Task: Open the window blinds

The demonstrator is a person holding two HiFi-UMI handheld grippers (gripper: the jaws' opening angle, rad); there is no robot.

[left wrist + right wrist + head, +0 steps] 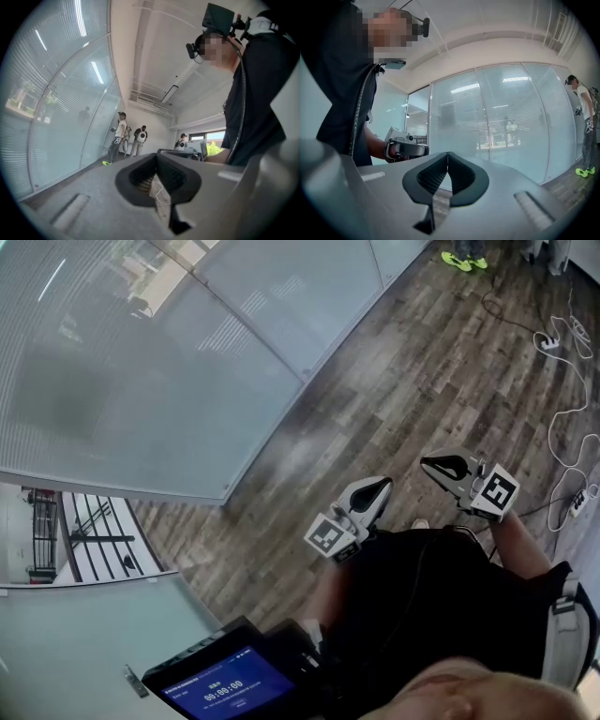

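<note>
You are standing well back from the window blinds (141,362), which are hanging ahead and to your left; the left gripper (380,486) is sitting nearer them than the right gripper (436,465), both pairs of jaws pressed together, empty.

Looks like an office: tall glass walls (141,381) lined with fine blinds (497,122), a wood-plank floor (422,381) with white cables (562,409) and a power strip (579,501) trailing across it, a strip light (168,93) overhead, a few people (119,136) standing by the far wall
</note>
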